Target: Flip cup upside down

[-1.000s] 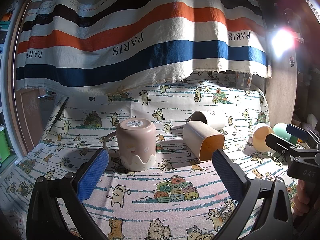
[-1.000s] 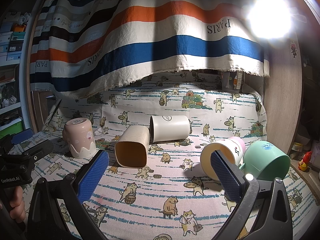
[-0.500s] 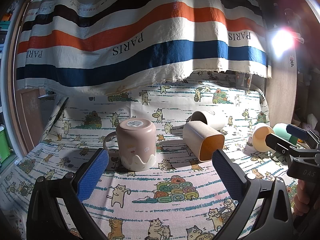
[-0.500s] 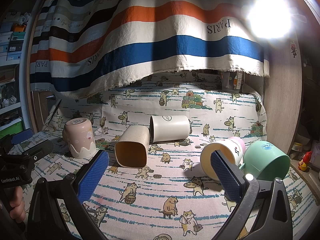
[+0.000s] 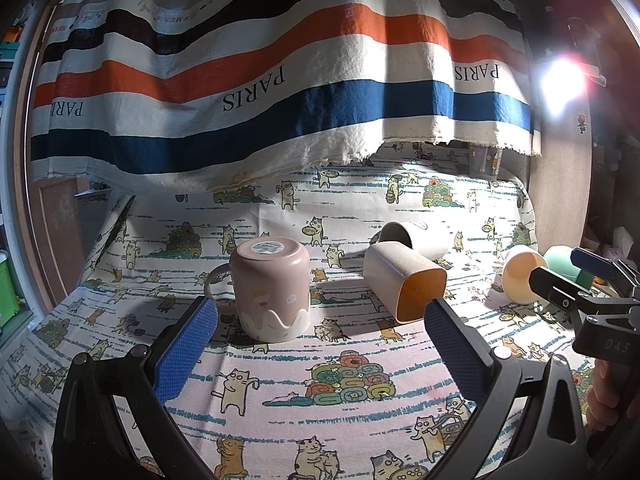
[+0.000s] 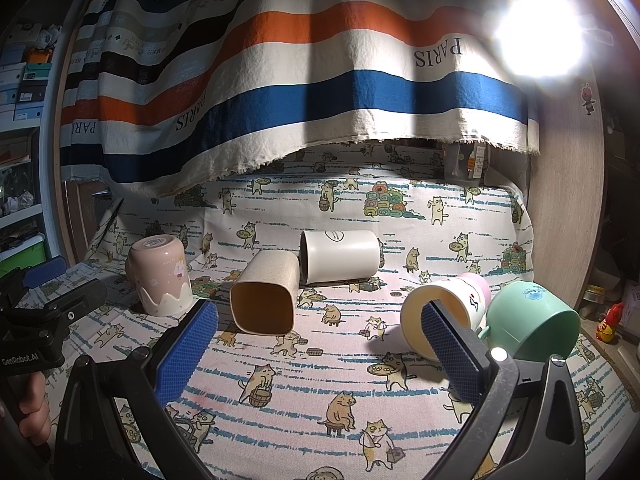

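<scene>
Your left wrist view looks low across the cat-print cloth (image 5: 352, 360) from the left, nearest the pink mug (image 5: 271, 286), your right wrist view from the right, nearest the green cup (image 6: 532, 324), both facing the striped curtain (image 6: 320, 80), both sharing the beige tumbler (image 6: 266, 294).

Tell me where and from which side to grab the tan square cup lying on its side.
Grip the tan square cup across its two flat side walls, near mid-body, coming in from the front with the open right gripper. It lies with its mouth toward the camera, so those walls probably offer parallel faces and the white cup behind stays untouched.
</scene>
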{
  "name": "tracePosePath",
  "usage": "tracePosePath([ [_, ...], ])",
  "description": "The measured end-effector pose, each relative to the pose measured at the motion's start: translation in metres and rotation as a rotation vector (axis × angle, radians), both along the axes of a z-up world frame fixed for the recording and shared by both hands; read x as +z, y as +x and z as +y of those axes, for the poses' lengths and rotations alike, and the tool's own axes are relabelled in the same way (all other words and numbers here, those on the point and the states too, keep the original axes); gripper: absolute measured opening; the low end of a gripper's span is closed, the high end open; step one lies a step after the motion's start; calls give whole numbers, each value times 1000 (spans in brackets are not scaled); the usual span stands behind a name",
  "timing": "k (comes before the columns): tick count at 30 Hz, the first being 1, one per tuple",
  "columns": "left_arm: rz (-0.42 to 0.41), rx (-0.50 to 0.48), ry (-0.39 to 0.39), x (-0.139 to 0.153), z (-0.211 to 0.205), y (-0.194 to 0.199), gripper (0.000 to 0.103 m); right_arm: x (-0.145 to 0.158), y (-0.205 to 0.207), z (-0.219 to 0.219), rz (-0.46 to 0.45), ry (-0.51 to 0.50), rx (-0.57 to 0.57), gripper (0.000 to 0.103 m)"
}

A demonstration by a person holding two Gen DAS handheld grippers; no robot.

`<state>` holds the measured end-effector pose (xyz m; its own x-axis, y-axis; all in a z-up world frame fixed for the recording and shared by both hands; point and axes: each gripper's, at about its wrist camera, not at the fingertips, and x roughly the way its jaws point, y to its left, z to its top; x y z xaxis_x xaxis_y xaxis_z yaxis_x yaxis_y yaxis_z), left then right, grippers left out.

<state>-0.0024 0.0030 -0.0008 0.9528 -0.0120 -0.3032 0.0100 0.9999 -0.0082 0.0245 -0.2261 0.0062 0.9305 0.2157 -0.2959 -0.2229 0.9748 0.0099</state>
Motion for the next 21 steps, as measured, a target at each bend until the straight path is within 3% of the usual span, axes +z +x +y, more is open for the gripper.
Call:
tracePosePath([
  [17,31,-13,-6,-2,-6,3,103,2,-1,-12,15,14,0,103],
  [21,83,-46,-76,-3,-2,4,103,4,-16,-24,-43,10,-27,102],
])
